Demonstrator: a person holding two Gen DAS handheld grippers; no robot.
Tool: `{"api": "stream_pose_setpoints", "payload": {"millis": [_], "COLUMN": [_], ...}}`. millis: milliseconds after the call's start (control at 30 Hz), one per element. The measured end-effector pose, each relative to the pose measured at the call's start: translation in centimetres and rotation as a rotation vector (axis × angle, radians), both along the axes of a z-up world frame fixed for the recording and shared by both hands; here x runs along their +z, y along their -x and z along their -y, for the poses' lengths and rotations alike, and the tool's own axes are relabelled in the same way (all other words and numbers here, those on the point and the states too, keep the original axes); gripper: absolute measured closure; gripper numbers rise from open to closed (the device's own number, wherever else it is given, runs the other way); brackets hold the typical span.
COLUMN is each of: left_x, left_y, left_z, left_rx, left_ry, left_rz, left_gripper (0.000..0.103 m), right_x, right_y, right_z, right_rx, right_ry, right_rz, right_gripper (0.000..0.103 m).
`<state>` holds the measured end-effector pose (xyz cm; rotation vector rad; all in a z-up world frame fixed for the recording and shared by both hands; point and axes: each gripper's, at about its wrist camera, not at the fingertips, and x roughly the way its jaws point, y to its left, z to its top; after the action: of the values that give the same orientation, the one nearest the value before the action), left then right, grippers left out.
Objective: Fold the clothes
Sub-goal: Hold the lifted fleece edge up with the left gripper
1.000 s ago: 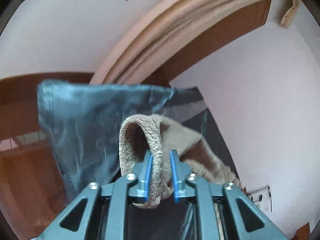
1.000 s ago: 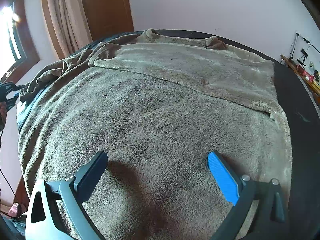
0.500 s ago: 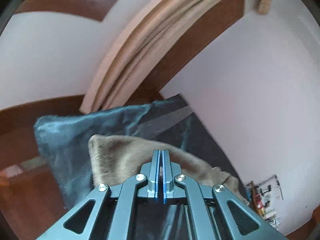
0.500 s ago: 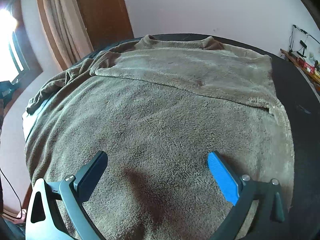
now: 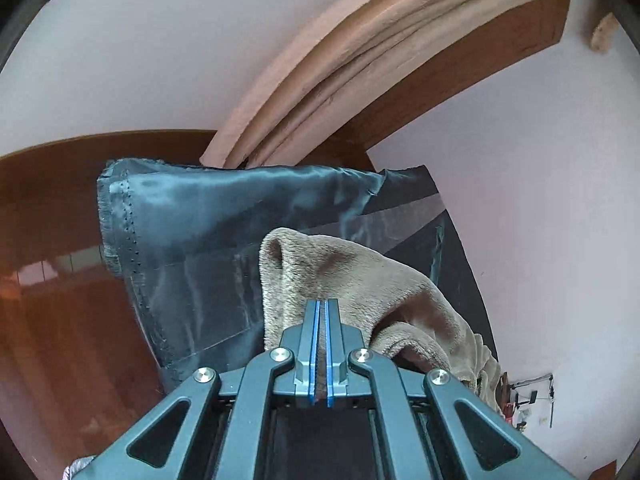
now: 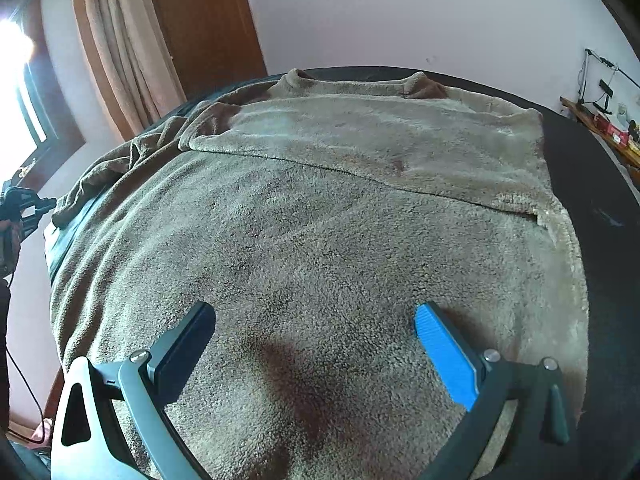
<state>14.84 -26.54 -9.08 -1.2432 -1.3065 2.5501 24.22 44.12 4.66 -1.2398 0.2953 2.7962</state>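
A fuzzy, matt tan fleece garment (image 6: 320,240) is seen across the frame's middle, over a dark glossy satin sheet (image 5: 208,216) at centre left. Polished reddish wood (image 5: 52,208) is shown far left, soft beige curtain cloth (image 6: 120,48) upper left, and matt grey-blue plastic on the left gripper (image 5: 319,344).

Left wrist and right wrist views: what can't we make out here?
- Left wrist: where the left gripper bites the fleece garment; the closed fingers hide the pinched edge.
- Right wrist: garment's near hem, cut off by the bottom edge behind the open right gripper.
- Right wrist: items on the shelf, too small to tell.
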Motion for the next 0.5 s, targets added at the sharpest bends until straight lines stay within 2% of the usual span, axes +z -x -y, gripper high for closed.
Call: {"api": "stream_pose_setpoints", "payload": {"millis": [500], "left_x": [-1.2], "left_y": [-0.8], "left_z": [1.5], "left_rx": [0.012], "left_ry": [-0.064], "left_rz": [0.017], "left_gripper": [0.101], "right_x": [-0.2], "right_y": [0.1], "right_z": [0.1], "right_rx": [-0.001], "right_ry": [-0.021], "right_rz": [0.015], "right_gripper": [0.002]}}
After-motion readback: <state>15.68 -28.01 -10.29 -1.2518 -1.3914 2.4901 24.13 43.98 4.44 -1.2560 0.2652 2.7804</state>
